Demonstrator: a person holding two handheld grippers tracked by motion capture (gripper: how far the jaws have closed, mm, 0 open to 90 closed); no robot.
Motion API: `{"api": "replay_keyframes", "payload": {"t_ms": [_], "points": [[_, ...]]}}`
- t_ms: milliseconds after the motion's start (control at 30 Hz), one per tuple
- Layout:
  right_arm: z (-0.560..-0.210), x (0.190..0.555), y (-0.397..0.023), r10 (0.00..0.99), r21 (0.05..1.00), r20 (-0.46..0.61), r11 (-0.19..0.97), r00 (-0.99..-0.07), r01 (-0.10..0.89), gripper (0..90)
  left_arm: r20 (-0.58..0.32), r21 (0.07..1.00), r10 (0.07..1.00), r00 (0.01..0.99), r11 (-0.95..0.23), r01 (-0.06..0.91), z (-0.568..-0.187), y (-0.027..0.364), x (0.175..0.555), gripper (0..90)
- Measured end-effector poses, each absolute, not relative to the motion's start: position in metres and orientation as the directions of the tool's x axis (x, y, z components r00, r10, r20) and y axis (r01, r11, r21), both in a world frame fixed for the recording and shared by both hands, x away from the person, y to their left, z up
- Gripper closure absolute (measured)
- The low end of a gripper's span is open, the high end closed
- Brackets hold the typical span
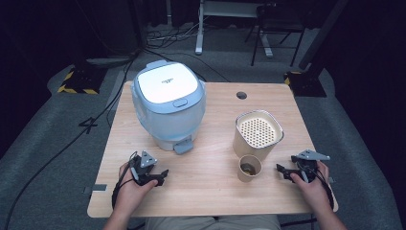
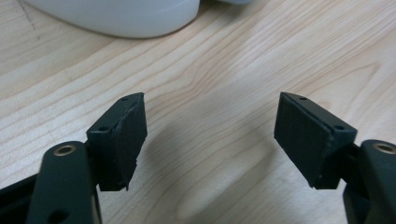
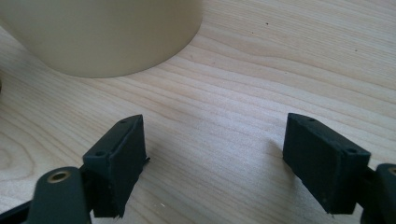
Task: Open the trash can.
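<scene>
Overhead: light wooden table [image 1: 215, 191] bearing a white-and-blue lidded appliance [image 1: 168, 106], a beige canister with perforated top [image 1: 257, 133], a small tan cup [image 1: 250, 168] just before it. Left gripper [image 1: 154, 176] and right gripper [image 1: 287, 172] rest near the front edge. Left gripper view: jaws wide, nothing between, appliance base beyond. Right gripper view: jaws wide, nothing between, canister base beyond.

Open wood across the near middle; bulk stands at 11 and 1 o'clock.

From table centre I see the rice cooker [image 1: 168, 106] filling the 11 o'clock quarter, its latch tab jutting toward me. The tall beige canister [image 1: 257, 134] sits at 2 o'clock with a small paper cup [image 1: 250, 168] just in front, possibly touching; I can't tell. Between cooker and canister a bare lane runs to 12 o'clock. My left gripper [image 2: 210, 135] and right gripper [image 3: 215, 158] both have jaws spread over bare table [image 1: 210, 187].
</scene>
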State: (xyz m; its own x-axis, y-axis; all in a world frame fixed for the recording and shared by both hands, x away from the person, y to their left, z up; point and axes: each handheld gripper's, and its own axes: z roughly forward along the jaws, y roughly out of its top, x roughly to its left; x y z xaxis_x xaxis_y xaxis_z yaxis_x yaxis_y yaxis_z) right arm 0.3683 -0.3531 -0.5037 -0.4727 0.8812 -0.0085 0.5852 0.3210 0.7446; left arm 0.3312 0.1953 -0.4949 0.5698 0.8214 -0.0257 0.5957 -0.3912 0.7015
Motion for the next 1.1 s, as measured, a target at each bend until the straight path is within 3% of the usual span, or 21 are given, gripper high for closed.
{"api": "replay_keyframes", "payload": {"t_ms": [700, 1100], "points": [[-0.504, 0.369, -0.353, 0.878, 0.744, -0.006, 0.324, -0.479, 0.584, 21.3, -0.033, 0.773, 0.781, 0.624, -0.376, 0.511, -0.443, 0.206, 0.320, 32.8], [-0.504, 0.369, -0.353, 0.877, 0.744, -0.007, 0.326, -0.481, 0.584, 21.0, -0.040, 0.863, 0.722, 0.691, -0.324, 0.389, -0.405, 0.208, 0.317, 33.6]]}}
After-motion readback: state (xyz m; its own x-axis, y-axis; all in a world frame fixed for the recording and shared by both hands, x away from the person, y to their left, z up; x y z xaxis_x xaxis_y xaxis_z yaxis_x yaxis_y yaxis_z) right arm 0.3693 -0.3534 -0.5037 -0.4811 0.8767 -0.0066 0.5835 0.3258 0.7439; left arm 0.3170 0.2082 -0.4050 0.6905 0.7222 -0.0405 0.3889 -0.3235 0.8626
